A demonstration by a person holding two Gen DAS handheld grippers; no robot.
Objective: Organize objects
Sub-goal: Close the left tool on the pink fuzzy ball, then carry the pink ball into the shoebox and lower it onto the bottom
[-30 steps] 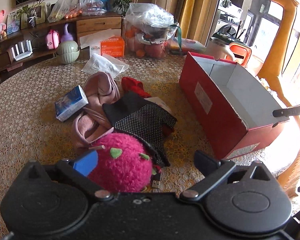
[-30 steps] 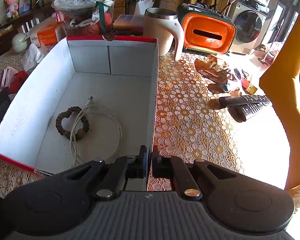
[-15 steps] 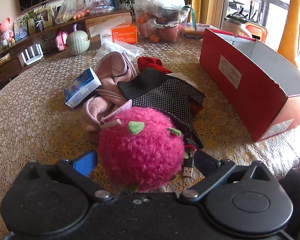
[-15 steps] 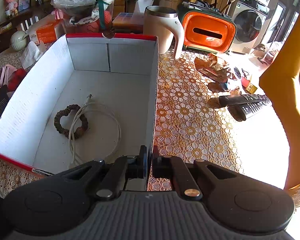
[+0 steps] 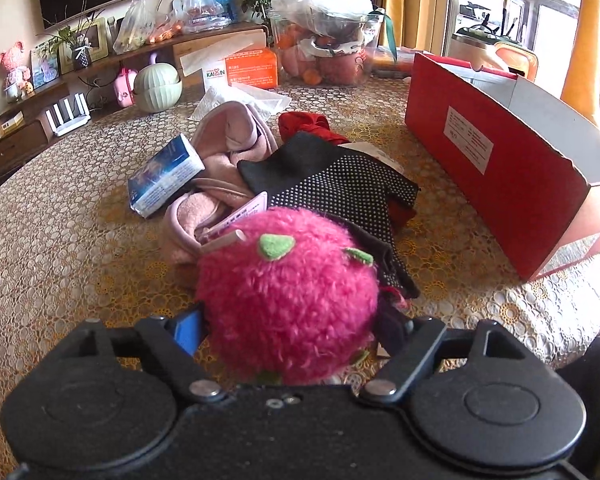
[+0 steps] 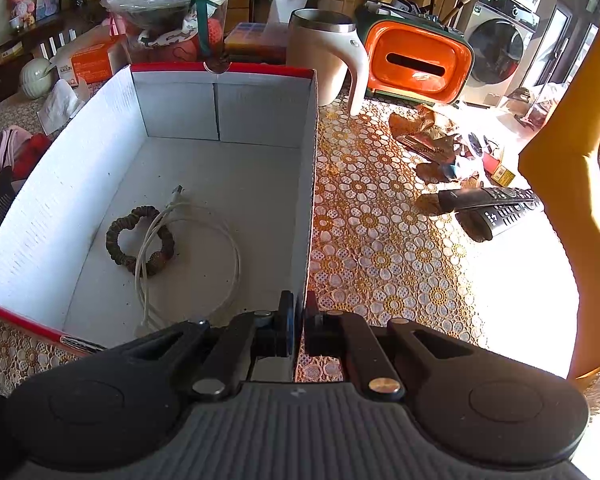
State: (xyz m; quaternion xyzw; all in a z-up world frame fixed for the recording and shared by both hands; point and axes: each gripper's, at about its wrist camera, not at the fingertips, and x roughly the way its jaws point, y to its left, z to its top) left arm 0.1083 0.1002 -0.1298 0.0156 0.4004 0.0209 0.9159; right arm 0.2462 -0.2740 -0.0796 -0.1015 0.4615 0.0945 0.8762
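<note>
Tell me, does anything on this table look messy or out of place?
Yes. Left of the red box, a pink slipper, a black dotted cloth, something red and a small blue carton lie heaped together. The carton leans tilted on the slipper. Crumpled wrappers are strewn near two remotes.

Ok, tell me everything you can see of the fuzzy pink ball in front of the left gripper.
The pink plush ball is round, shaggy magenta, with small green felt leaves on top. It rests on the lace tablecloth against the black dotted glove, between the left gripper's closing jaws; whether the pads touch it is unclear.
</note>
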